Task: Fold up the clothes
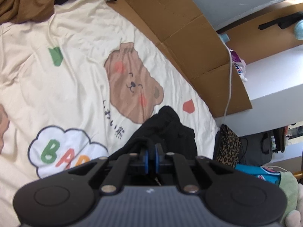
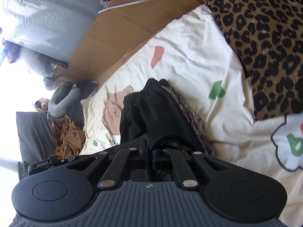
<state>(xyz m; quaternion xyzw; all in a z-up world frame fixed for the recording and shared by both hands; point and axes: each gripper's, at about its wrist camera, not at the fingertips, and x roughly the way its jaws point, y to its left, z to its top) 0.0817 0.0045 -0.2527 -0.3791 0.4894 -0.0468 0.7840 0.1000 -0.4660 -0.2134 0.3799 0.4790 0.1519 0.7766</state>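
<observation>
Black garment (image 1: 166,132) hangs bunched between my two grippers, lifted just above the cream bear-print sheet (image 1: 75,75), which I use as my landmark. My left gripper (image 1: 151,155) has its blue-padded jaws drawn nearly together, with a fold of the black cloth pinched between them. My right gripper (image 2: 149,157) shows the same narrow gap and bites a ribbed black edge (image 2: 151,138), perhaps a hem or waistband.

As I judge it, the folding is at an early stage. The garment is gathered and crumpled, not spread flat on the sheet, and I see no crisp fold line in it. Spreading, squaring and folding are all left. A brown garment (image 1: 24,1) lies heaped at the far end of the sheet, unfolded, so more work waits after this piece.

Much is hard to read. I cannot tell what kind of garment the black one is, since most of it hangs below both gripper bodies, out of view. A patterned brownish fabric (image 2: 191,117) shows just beside the black cloth in the right view; whether it is a lining or a separate item I cannot say. A leopard-print cloth (image 2: 261,47) covers the sheet's near corner, cut off by the frame. Cardboard (image 1: 180,24) borders the sheet on its far side
</observation>
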